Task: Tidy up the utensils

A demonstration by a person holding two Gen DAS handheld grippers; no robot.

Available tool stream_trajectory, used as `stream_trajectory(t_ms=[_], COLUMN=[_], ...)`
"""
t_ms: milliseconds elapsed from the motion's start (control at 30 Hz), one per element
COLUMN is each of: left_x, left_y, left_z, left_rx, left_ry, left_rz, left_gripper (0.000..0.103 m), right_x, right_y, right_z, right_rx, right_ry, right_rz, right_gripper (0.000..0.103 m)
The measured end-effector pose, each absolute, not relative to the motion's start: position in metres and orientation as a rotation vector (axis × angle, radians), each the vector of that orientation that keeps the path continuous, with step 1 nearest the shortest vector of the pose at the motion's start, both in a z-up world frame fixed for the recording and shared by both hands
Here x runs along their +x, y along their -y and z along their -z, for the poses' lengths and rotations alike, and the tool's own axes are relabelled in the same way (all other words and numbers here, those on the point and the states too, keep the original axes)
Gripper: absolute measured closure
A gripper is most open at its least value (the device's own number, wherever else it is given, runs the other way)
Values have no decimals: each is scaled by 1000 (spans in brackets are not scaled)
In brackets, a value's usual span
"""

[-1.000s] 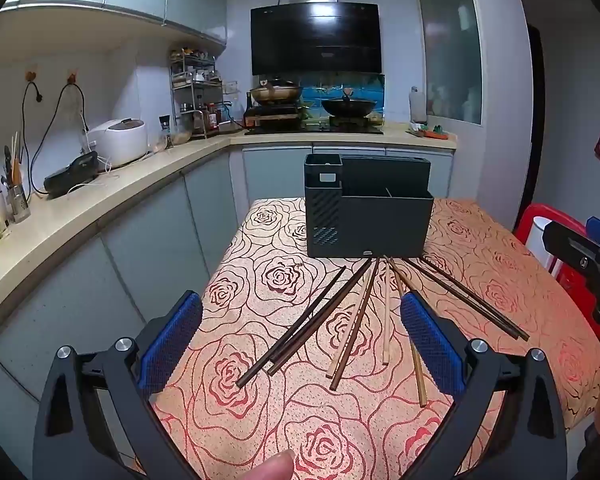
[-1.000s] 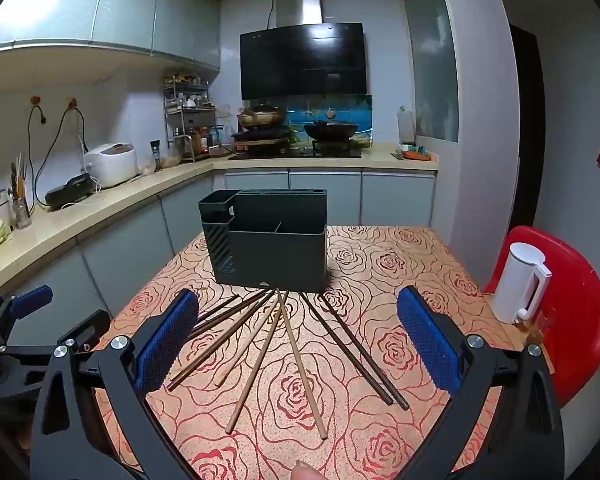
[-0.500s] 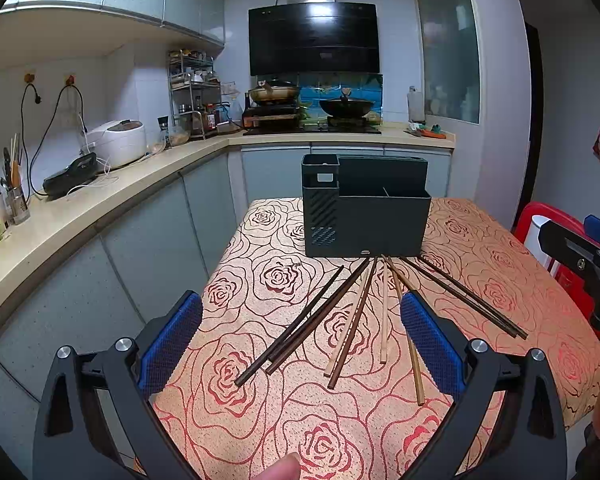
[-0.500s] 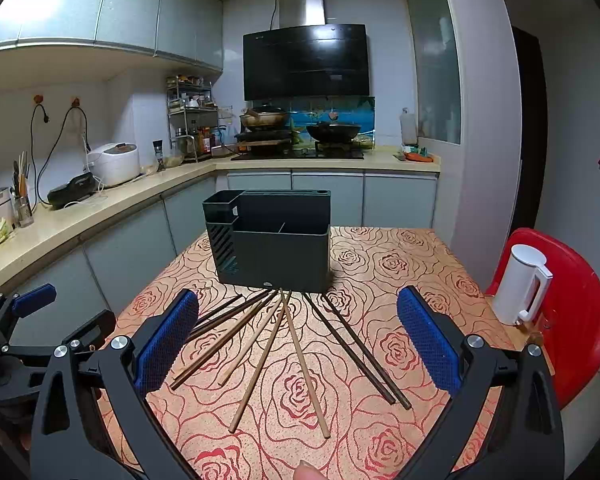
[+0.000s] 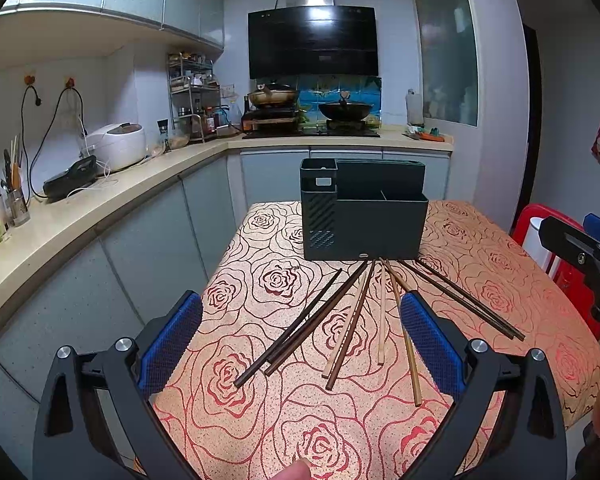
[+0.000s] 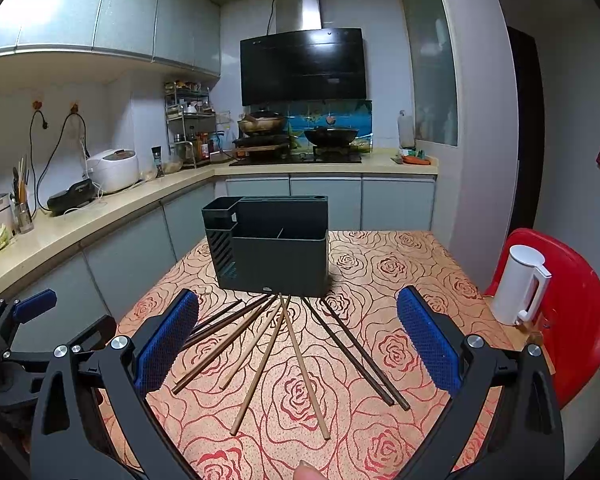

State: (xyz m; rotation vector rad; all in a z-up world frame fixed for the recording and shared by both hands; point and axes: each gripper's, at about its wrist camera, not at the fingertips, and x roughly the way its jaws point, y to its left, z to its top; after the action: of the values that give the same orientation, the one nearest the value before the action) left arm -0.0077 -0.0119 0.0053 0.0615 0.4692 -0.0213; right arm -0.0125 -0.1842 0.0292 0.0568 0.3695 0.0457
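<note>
The left gripper (image 5: 300, 344) is hovering above the rose-patterned tablecloth (image 5: 260, 280) with its blue-padded fingers (image 5: 170, 344) spread wide and nothing between them, the fan of chopsticks (image 5: 352, 320) lying flat on the cloth ahead, framed in the gap between the pads but not touching them. The right gripper (image 6: 298, 344) is likewise standing wide and empty, the chopsticks (image 6: 284, 344) spreading out between its pads with their far ends converging at the foot of the dark utensil holder (image 6: 272, 248), which is sitting upright beyond them.
</note>
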Motion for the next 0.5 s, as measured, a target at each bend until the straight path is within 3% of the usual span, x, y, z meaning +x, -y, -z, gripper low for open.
stream_trajectory(t_ms=[500], left_x=[-9], left_y=[8], left_z=[-7], left_rx=[59], left_ry=[-465], left_rz=[22], left_gripper=[7], right_x=[-13], right_y=[183], right_z=[-29], right_rx=[56], right_ry=[-367], right_rz=[-45], right_gripper=[7])
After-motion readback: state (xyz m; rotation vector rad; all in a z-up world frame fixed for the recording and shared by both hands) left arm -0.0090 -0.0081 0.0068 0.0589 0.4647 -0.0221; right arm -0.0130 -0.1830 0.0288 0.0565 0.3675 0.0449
